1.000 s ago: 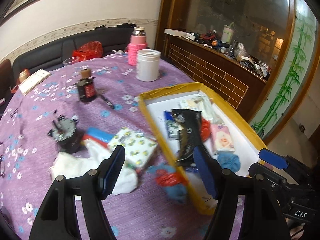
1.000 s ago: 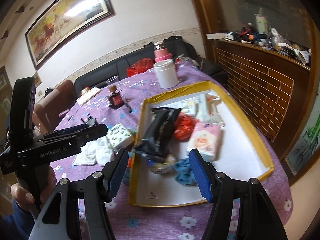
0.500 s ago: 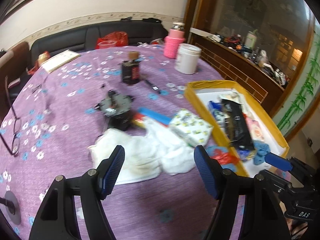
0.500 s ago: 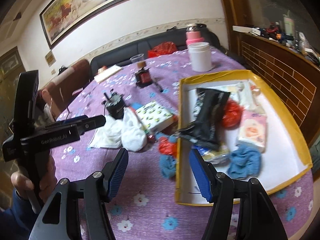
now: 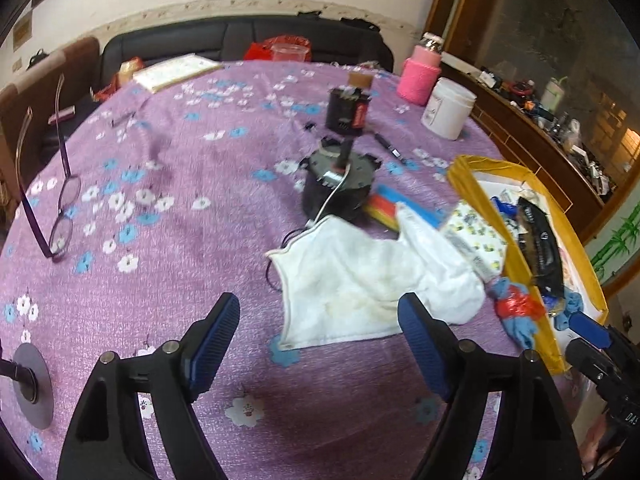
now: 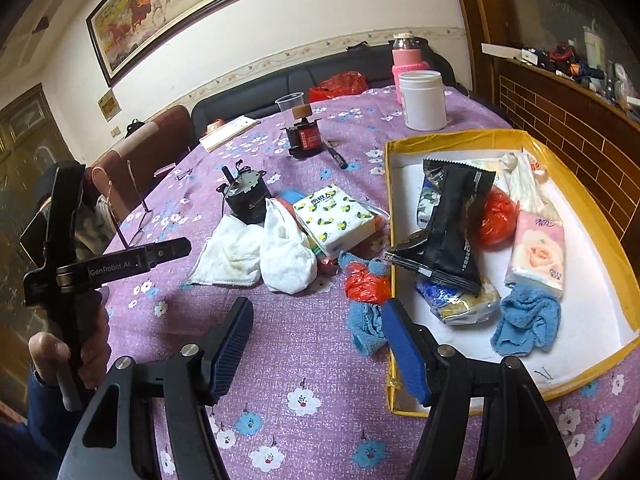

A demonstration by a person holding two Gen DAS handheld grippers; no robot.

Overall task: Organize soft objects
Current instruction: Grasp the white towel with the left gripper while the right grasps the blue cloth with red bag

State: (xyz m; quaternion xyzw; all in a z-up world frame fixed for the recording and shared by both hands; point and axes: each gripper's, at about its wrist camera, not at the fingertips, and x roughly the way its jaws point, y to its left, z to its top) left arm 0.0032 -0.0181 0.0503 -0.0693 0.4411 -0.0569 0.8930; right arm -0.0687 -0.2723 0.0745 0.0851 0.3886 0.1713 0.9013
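1. The left tool (image 5: 318,334) hangs over the purple flowered surface (image 5: 168,216) with its jaws wide apart and nothing between the pads; the jaws have just been opening further.
2. The white towel (image 5: 360,280) lies crumpled on the surface just beyond the left tool, its near hem close to the tool's right-hand finger but apart from it.
3. The right tool (image 6: 316,340) also stands open and empty, its jaws having just widened a little, above bare cloth beside the near corner of the yellow-rimmed box (image 6: 592,384).
4. A blue cloth with a red plastic bag (image 6: 366,280) lies on the surface just ahead of the right tool, against the outer wall of the box.
5. Beyond that, a tissue pack with a lemon print (image 6: 334,218) rests beside the towel, with a dark motor (image 6: 248,194) behind it.
6. Inside the box lie a second blue cloth (image 6: 526,318), a black packet (image 6: 452,232) and a pink tissue pack (image 6: 538,250).
7. Farthest off stand a white jar (image 6: 422,100) and a pink bottle (image 6: 408,58).
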